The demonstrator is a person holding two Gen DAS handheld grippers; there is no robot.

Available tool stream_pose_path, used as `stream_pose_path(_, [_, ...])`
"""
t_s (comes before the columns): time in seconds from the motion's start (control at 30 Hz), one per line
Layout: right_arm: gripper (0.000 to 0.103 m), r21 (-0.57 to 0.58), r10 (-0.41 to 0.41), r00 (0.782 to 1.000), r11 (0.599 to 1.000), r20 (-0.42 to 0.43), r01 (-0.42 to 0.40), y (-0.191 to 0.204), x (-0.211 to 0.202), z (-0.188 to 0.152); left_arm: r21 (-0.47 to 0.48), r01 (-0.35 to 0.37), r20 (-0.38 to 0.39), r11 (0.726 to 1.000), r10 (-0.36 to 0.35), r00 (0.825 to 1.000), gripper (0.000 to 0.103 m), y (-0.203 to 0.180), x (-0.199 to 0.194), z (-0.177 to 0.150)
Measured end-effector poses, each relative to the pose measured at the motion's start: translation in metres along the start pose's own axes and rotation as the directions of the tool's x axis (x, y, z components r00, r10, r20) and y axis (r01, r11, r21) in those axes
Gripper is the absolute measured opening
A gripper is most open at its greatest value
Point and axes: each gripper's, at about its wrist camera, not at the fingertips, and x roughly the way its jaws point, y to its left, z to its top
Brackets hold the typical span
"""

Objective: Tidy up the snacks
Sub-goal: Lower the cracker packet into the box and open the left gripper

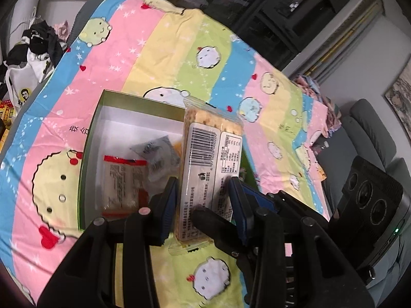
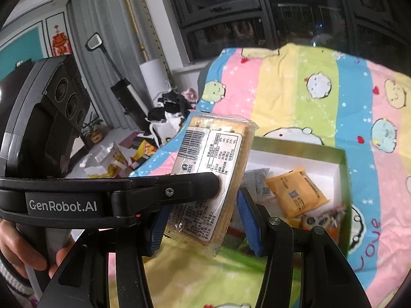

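**Cracker packet**: clear wrapper, white label with barcode facing both cameras. You hold it upright above the near edge of the box, clear of the bedsheet. It also shows in the right wrist view.

**Left gripper**: your blue pads sit on either long edge of the cracker packet, pressed against the wrapper and clamping it. In the right wrist view one black finger of this gripper lies across the label. Your left hand is wrapped round the handle.

**Right gripper**: the cracker packet stands between your pads here too. The left pad lies against the wrapper. A thin sliver of the box shows between the other pad and the packet's edge, so you cannot tell whether this pair grips or only flanks it. In the left wrist view one finger of this gripper crosses the lower label.

**Box**: green outside, white inside, open and lying on the bedsheet; it also shows in the right wrist view. It holds:
- a red-edged packet
- a grey packet beside it
- an orange packet
- small sachets touching the orange one

**Bedsheet**: pastel stripes with cartoon faces.
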Motion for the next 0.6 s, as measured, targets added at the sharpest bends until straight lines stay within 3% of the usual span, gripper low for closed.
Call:
stream_pose_path(0.37, [0.054, 0.056, 0.014, 0.991, 0.998, -0.136, -0.006, -0.028, 0.063, 0.0, -0.132, -0.032, -0.078, 0.991, 0.022, 0.997, 0.042, 0.046, 0.052, 0.009])
stream_pose_path(0.43, [0.054, 0.066, 0.018, 0.987, 0.998, -0.16, -0.007, -0.029, 0.07, -0.004, -0.145, -0.061, -0.088, 0.988, 0.049, 0.995, 0.053, 0.051, 0.056, 0.007])
stream_pose_path(0.57, [0.056, 0.071, 0.01, 0.986, 0.997, -0.164, 0.001, -0.028, 0.069, -0.009, -0.162, -0.047, -0.047, 0.986, 0.04, 0.998, 0.056, 0.053, 0.044, 0.009])
stream_pose_path(0.6, [0.056, 0.076, 0.009, 0.987, 0.997, -0.159, 0.004, -0.029, 0.066, -0.009, -0.156, -0.046, -0.035, 0.987, 0.041, 0.999, 0.062, 0.051, 0.038, 0.011])
